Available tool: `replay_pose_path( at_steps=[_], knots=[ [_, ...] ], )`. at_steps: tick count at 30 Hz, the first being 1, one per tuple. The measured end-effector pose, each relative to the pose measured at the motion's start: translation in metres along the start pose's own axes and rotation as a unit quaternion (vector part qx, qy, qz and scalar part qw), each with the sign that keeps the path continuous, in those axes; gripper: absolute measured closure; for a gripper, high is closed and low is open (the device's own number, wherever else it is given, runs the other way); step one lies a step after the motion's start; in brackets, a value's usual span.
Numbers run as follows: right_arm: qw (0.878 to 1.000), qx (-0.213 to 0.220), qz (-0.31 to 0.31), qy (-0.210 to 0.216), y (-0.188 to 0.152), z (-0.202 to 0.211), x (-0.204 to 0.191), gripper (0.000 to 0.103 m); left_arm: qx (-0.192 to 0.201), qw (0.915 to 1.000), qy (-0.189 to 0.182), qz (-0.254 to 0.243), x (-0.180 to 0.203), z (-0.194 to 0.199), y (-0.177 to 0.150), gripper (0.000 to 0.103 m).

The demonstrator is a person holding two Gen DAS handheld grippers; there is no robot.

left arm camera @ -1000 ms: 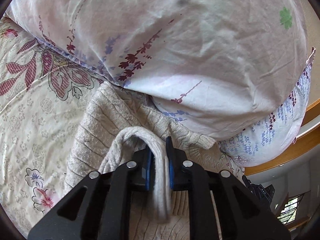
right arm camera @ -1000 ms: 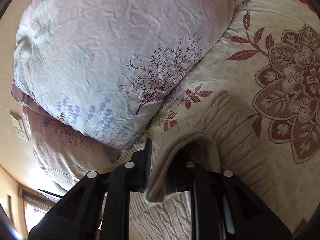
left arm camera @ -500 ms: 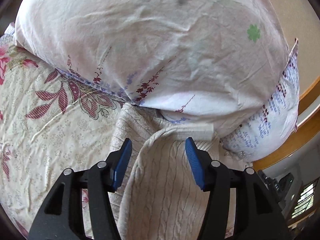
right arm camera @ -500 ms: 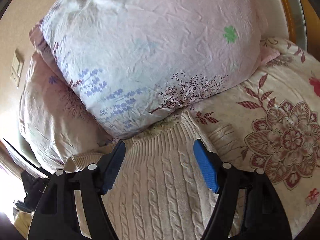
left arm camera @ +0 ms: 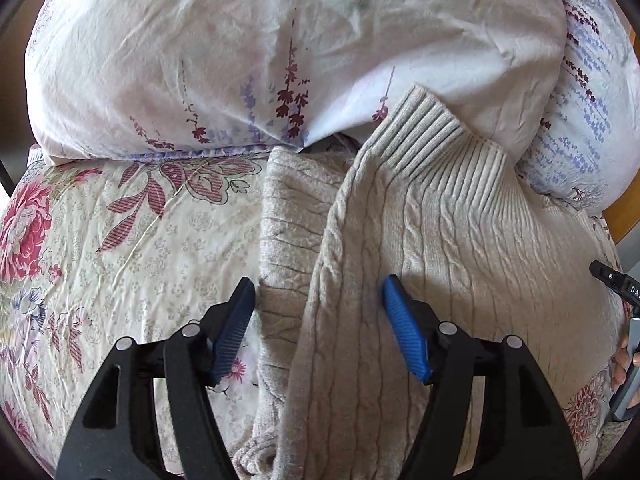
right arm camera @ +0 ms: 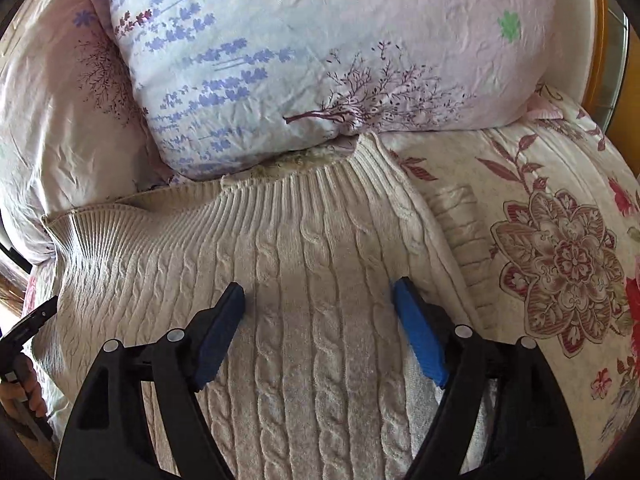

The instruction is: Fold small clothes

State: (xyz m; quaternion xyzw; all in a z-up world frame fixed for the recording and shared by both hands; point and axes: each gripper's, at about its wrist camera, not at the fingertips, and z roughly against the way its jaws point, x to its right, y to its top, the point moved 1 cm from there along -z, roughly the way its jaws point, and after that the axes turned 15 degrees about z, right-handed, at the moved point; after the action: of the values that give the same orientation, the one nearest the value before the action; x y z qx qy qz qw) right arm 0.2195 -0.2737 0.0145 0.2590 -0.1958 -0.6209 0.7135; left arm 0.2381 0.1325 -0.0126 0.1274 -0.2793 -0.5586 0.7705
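A cream cable-knit sweater (left arm camera: 440, 240) lies folded on the flowered bedspread (left arm camera: 120, 240), its ribbed band (left arm camera: 432, 140) against the pillows. A lower layer of it shows at its left (left arm camera: 288, 216). My left gripper (left arm camera: 318, 292) is open and empty, hovering over the sweater's left fold edge. In the right wrist view the sweater (right arm camera: 320, 264) fills the middle, ribbed band (right arm camera: 248, 200) at the far side. My right gripper (right arm camera: 318, 296) is open and empty above it.
Two pale floral pillows (left arm camera: 280, 40) lean at the head of the bed, the top one also seen in the right wrist view (right arm camera: 320, 52). A wooden bed frame (right arm camera: 596, 40) is at the right. The other gripper shows at the edges (left arm camera: 628, 320), (right arm camera: 24, 328).
Both grippers were shut on sweater folds one second ago. They opened, let the fabric drop flat, and have drawn back and up from the pillows.
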Motion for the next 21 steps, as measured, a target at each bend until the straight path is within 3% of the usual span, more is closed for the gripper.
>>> replay_pose_path(
  at_steps=[3, 4, 6, 10, 15, 21],
  knots=[
    [1.0, 0.006, -0.007, -0.021, 0.001, 0.01, -0.009, 0.021, 0.0, 0.9999, -0.009, 0.014, -0.006, 0.004, 0.001, 0.035],
    [1.0, 0.01, -0.006, -0.024, 0.001, 0.015, -0.013, 0.011, 0.004, 0.9998, -0.01, 0.017, -0.011, 0.007, 0.001, 0.034],
    [0.999, 0.03, 0.004, -0.026, 0.002, 0.025, -0.024, 0.003, 0.012, 0.9997, -0.008, 0.021, -0.012, 0.011, 0.002, 0.025],
    [0.998, 0.017, 0.04, -0.036, 0.005, 0.027, -0.055, 0.001, 0.016, 0.9994, -0.015, 0.027, -0.025, 0.018, 0.002, 0.018],
    [0.988, -0.019, 0.098, -0.115, 0.005, 0.013, -0.087, 0.001, 0.014, 0.9996, 0.0, 0.025, -0.028, 0.02, 0.001, 0.004],
    [0.997, -0.027, 0.045, -0.058, 0.003, -0.006, -0.073, 0.001, -0.008, 0.9997, 0.0, 0.022, -0.019, 0.008, 0.001, 0.004]
  ],
)
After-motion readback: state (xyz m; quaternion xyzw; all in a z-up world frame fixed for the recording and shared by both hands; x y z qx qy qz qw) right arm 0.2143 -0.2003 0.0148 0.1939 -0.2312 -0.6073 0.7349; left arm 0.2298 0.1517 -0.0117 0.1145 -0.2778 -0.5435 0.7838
